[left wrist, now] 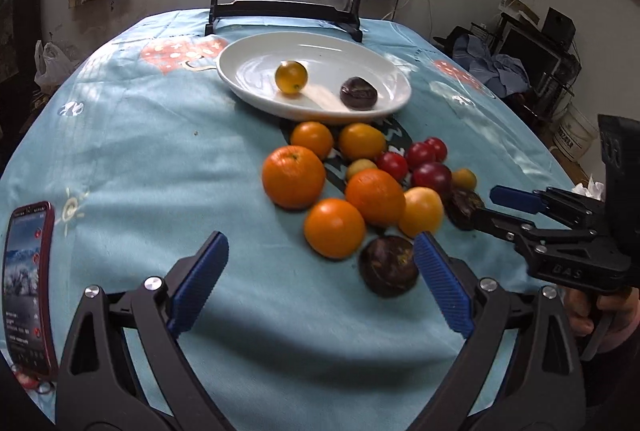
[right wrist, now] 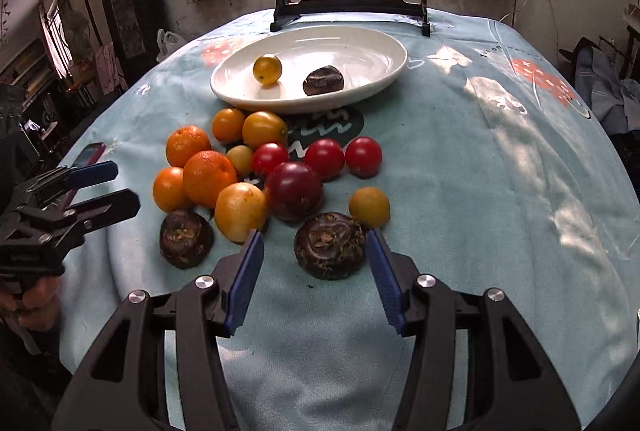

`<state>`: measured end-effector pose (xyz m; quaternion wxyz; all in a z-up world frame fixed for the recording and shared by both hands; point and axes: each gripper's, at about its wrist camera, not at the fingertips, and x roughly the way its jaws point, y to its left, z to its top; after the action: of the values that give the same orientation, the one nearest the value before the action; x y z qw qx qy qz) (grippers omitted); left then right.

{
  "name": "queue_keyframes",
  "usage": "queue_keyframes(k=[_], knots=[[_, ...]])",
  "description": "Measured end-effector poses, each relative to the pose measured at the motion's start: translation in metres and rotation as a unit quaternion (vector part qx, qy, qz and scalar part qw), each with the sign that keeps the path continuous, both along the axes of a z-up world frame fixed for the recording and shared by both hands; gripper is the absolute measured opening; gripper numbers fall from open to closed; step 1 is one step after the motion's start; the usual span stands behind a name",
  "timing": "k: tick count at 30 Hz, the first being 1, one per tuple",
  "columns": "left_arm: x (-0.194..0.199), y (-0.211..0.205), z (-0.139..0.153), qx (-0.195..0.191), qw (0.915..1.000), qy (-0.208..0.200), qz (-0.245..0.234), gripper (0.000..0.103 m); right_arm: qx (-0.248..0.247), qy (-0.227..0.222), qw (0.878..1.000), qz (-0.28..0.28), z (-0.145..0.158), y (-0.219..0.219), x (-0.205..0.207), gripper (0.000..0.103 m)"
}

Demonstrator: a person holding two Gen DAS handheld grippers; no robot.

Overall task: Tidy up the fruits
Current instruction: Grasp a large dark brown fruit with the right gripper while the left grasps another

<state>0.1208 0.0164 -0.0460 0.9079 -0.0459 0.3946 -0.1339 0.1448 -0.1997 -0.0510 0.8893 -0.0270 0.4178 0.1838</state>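
Note:
A white oval plate (left wrist: 340,51) (right wrist: 352,39) at the back of the blue cloth holds a small yellow fruit (left wrist: 291,77) and a dark brown water chestnut (left wrist: 359,93). In front of it lies a pile of oranges (left wrist: 293,177), yellow fruits, red tomatoes (right wrist: 324,158) and a dark red plum (right wrist: 294,189). My left gripper (left wrist: 320,247) is wide open and empty, just short of an orange and a brown chestnut (left wrist: 388,266). My right gripper (right wrist: 314,237) is open, its tips on either side of another chestnut (right wrist: 330,245) without pressing it.
A red-cased phone (left wrist: 28,291) lies near the table's left edge. A black stand with a round painted panel (right wrist: 348,3) rises behind the plate. The right side of the cloth (right wrist: 500,171) is bare. A hand (left wrist: 592,311) holds the right gripper's handle.

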Motion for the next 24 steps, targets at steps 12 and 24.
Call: queue_keyframes(k=[12, 24], knots=[[-0.017, -0.012, -0.005, 0.009, 0.9993, -0.013, -0.035, 0.095, -0.028, 0.039, 0.999, -0.023, -0.016, 0.004, 0.018, 0.054], [-0.014, -0.018, -0.008, -0.003, 0.9978, 0.0, -0.066, 0.091, 0.024, 0.046, 0.998, -0.035, -0.015, -0.012, 0.019, 0.044]])
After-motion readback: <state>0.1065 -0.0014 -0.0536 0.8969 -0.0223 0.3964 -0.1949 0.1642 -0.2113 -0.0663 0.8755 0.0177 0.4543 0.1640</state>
